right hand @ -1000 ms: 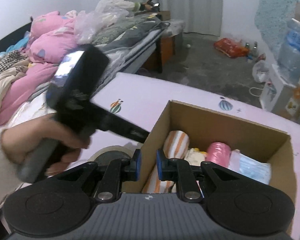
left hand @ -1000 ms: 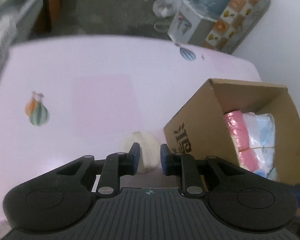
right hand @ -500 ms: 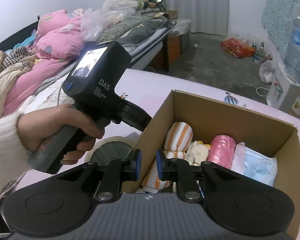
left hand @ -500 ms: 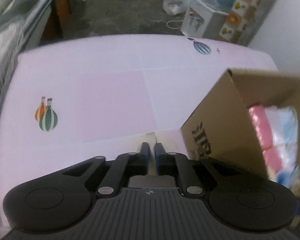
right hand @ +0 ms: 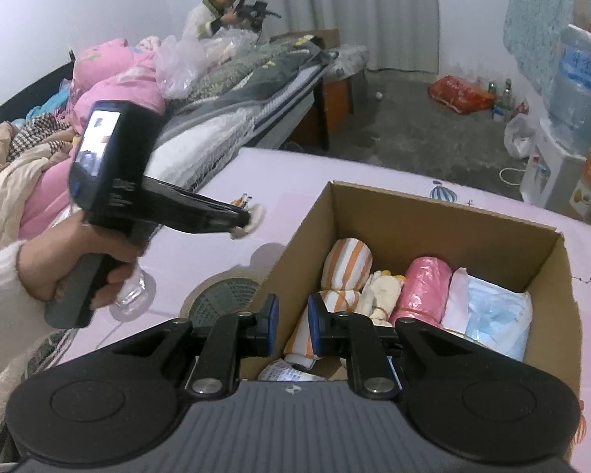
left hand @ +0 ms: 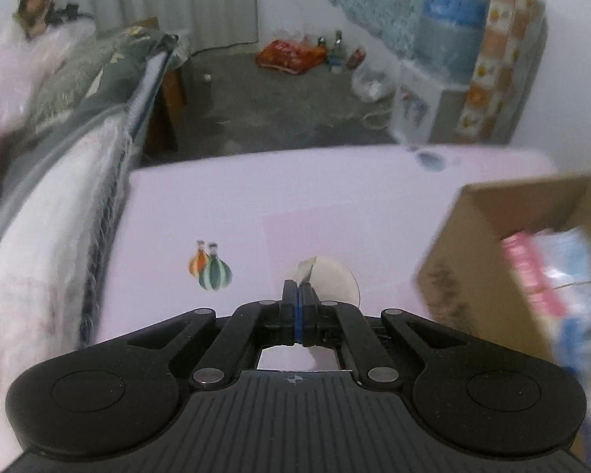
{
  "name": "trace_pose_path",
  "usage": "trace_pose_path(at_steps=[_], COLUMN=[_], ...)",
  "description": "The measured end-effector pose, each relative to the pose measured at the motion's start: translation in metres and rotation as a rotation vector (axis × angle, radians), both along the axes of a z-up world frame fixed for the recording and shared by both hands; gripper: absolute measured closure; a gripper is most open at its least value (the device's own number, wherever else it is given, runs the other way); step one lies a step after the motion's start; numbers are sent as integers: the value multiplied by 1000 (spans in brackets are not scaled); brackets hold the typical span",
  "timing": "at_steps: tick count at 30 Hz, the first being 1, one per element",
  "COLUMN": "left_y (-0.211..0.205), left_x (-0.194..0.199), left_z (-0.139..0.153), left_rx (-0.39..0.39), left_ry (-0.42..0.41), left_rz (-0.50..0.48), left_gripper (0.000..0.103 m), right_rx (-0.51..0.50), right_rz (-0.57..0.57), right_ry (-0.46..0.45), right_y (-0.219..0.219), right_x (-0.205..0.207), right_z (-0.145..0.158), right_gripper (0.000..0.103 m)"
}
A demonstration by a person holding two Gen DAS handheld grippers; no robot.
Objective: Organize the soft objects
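Note:
My left gripper (left hand: 297, 295) is shut on a small round white soft pad (left hand: 329, 280), held above the pink tablecloth (left hand: 335, 205). The right wrist view shows that same left gripper (right hand: 244, 220) in a hand, with the white pad (right hand: 254, 216) at its tip, left of the cardboard box (right hand: 433, 228). The box holds an orange-striped cloth roll (right hand: 346, 264), a cream bundle (right hand: 382, 291), a pink roll (right hand: 425, 291) and a blue-white packet (right hand: 496, 315). My right gripper (right hand: 291, 327) hangs over the box's near left corner, its jaws apart with nothing pressed between them.
A round mesh-topped roll (right hand: 220, 299) and a clear plastic piece (right hand: 134, 299) lie on the table left of the box. A bed (right hand: 232, 79) piled with bedding runs along the table's left side. A person (right hand: 216, 12) sits at the back. A water dispenser (right hand: 571, 118) stands far right.
My left gripper closed on the white pad and lifted it off the table, tipping upward. The right gripper shifted slightly over the box, its jaws unchanged.

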State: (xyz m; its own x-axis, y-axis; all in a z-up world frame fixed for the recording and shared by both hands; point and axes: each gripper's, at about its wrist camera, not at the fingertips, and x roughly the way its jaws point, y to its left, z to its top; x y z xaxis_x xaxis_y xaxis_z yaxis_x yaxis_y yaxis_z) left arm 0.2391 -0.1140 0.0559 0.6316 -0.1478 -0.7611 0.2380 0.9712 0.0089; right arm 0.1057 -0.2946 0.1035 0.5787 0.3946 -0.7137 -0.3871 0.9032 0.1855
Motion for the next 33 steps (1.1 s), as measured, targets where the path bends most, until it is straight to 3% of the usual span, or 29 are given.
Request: trace_pose_path(at_steps=[4,9,15,18,21,23,25,28,31,33], left_y=[8,-13,-45,-64,-92,-116,-138,-168,-192,-202], left_x=[-38,-112,-160,-169,-172,-179,-176,-157,-155,-148], left_z=[29,72,86,80,67,58,49,32,5,-20], left_rx=[-137,-129,-174,-178,-182,-127,-110,-113,-9,17], left_ry=[11,-120,-92,-52,11,-16,7,104,186,303], left_rz=[-53,-209,-372,-448,-532,-595,-651,-693,-740,-760], left_gripper=[103,103,103,103,103,103,103,103,103,100], right_rx=[14,10,-42,-82,-22,3,-12,-1,36,43], right_rz=[12,17,27,5,-66,-93,-112,-116,-117,-106], right_ry=[-6,-43,-59,-91,-61,-47,-47,-56,-58,-60], right_y=[-6,-17,-33,-49,-75,-87,-93,-102,-108,-110], right_x=[-18,-56,-113,-140,-161,-169,-175,-178,-178,-178], right_z=[10,24,29,28,23,15,6,-1,-6,-7], right_gripper=[77,77,77,77,77,77,77,77,77,77])
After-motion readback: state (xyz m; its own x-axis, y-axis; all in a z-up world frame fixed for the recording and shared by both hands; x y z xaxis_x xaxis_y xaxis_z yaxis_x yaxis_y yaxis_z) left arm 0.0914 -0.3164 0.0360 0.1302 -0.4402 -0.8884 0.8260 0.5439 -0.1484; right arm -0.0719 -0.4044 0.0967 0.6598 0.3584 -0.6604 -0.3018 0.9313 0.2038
